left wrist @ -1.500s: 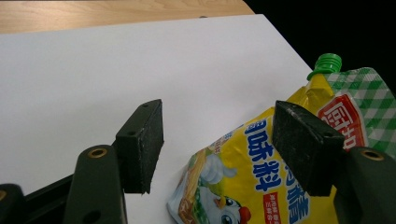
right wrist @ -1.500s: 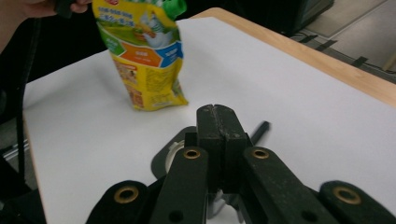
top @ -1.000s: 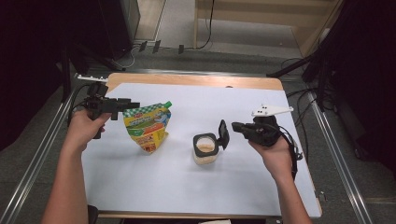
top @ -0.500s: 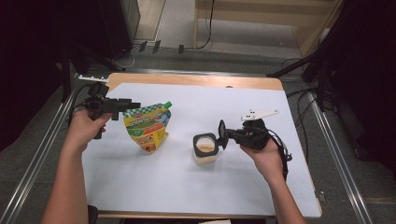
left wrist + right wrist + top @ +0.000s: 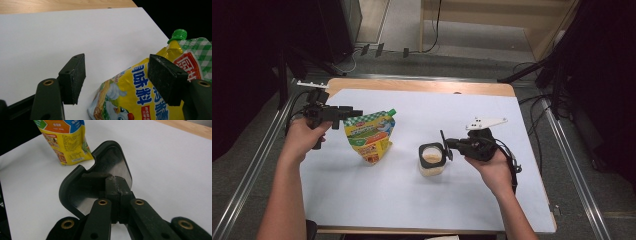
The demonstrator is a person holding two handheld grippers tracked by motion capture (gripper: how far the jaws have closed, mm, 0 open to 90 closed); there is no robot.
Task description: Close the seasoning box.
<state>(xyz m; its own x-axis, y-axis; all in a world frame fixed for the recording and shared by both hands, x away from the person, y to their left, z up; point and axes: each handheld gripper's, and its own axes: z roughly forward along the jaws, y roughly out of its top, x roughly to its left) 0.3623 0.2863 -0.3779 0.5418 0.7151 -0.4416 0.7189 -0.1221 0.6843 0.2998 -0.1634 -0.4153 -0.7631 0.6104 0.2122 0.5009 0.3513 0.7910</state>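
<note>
A yellow seasoning pouch [image 5: 371,137] with a green cap [image 5: 391,111] stands on the white sheet. My left gripper [image 5: 354,112] is at its top left corner. In the left gripper view the pouch [image 5: 130,100] lies partly between the open jaws of my left gripper [image 5: 116,72], whose pads are clear of it. To the right stands a small clear container [image 5: 432,162] of pale powder, its black hinged lid [image 5: 443,145] flipped up. My right gripper [image 5: 451,145] is shut, with its tips against the lid. In the right gripper view the lid [image 5: 72,182] stands just beyond my right gripper [image 5: 116,181].
The white sheet [image 5: 412,200] covers a wooden table whose bare edge [image 5: 422,86] runs along the back. Metal rails [image 5: 257,165] flank both sides, and cables lie on the floor behind. Bare sheet spreads in front of the pouch and container.
My right gripper has moved left up to the container's raised lid, which now leans a little further over the container. The left gripper and the pouch have stayed put.
</note>
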